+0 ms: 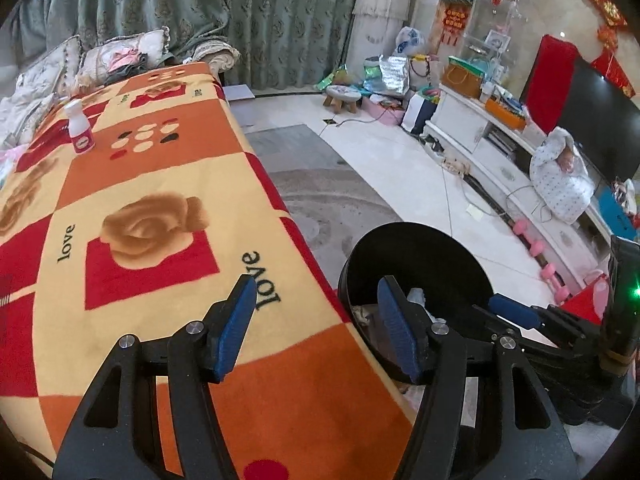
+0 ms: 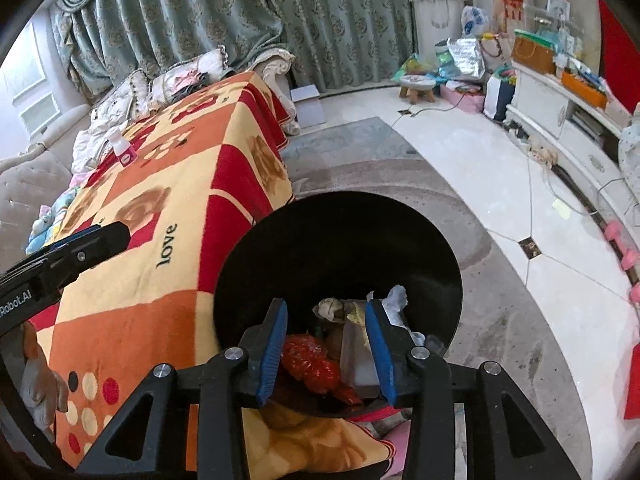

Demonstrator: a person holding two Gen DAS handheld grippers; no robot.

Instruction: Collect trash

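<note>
Hovering my right gripper (image 2: 326, 344), jaws open and empty, over black bin (image 2: 280, 248) of trash; left gripper (image 1: 316, 328) open; bottle (image 1: 82, 130) stands upright on desk (image 1: 168, 176).

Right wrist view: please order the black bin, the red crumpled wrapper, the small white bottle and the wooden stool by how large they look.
1. black bin
2. red crumpled wrapper, inside the bin
3. wooden stool and small white bottle: both look small and alike; both stand far from the camera, so no ranking.

one bin (image 2: 280, 248), one bottle (image 1: 82, 130)
</note>
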